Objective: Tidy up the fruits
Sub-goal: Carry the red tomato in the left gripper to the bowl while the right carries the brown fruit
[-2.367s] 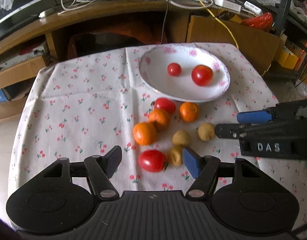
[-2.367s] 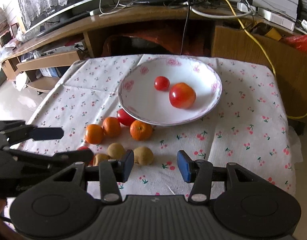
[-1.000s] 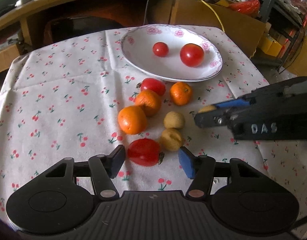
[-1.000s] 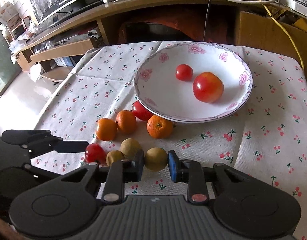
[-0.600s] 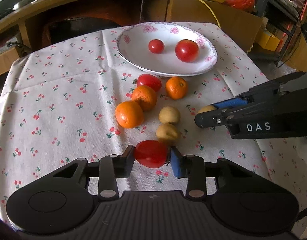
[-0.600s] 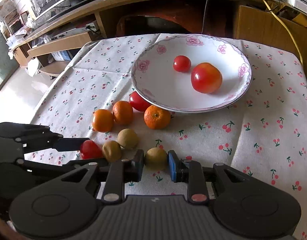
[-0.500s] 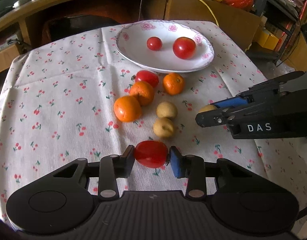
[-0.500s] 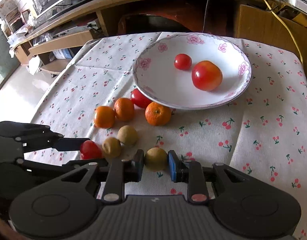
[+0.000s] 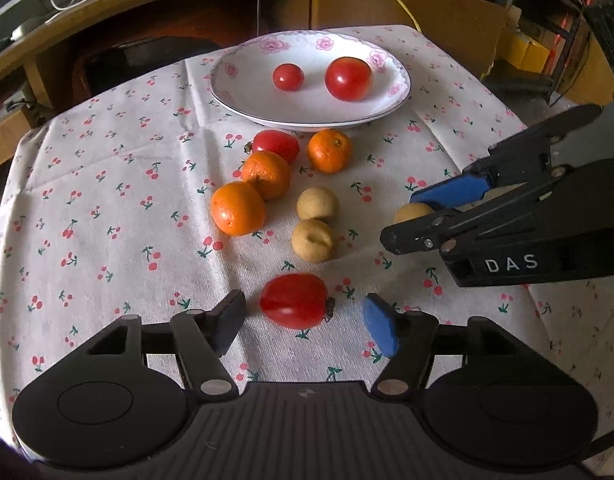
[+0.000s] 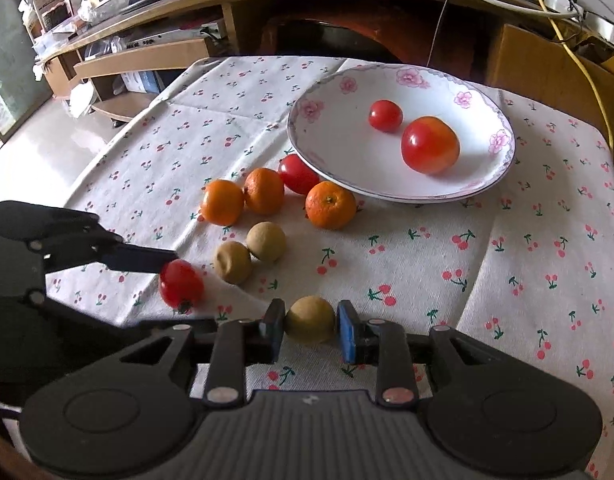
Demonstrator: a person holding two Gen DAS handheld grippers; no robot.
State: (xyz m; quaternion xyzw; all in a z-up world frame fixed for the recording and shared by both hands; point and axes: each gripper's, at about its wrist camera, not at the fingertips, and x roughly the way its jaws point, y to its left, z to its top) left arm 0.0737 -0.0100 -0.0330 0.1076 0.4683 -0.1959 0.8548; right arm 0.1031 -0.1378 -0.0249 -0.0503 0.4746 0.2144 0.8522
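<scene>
Fruits are spread over the cherry-print cloth on the surface (image 9: 107, 184), and the plate (image 9: 243, 100) at the far side already carries a small tomato (image 9: 288, 77) and a big one (image 9: 348, 79). Down front, the long red tomato (image 9: 294, 300) lies straight ahead of the left hand-held gripper (image 9: 303, 326), right in the gap, its long axis running across from finger to finger with the stem end toward the blue pad. Those jaws stand wide apart, clear of the skin on both sides, holding nothing. Over on the other side, the right hand-held gripper (image 10: 311, 330) has its pads pressed in on a tan round fruit (image 10: 310, 319), clamped firm, low over the cloth; whether the fruit is off the cloth I cannot tell. Two more tan fruits (image 9: 315, 222) sit touching just beyond the long tomato, with three oranges (image 9: 263, 184) and another red tomato (image 9: 275, 145) clustered between them and the plate rim. The left side is plainly the nearer one for the long tomato, and I would judge it only needs to close across that long axis, which is an awkward way to squeeze a soft, slippery fruit; it could squirt forward. The right one looks set to carry its catch, though where it belongs is anyone's guess.
</scene>
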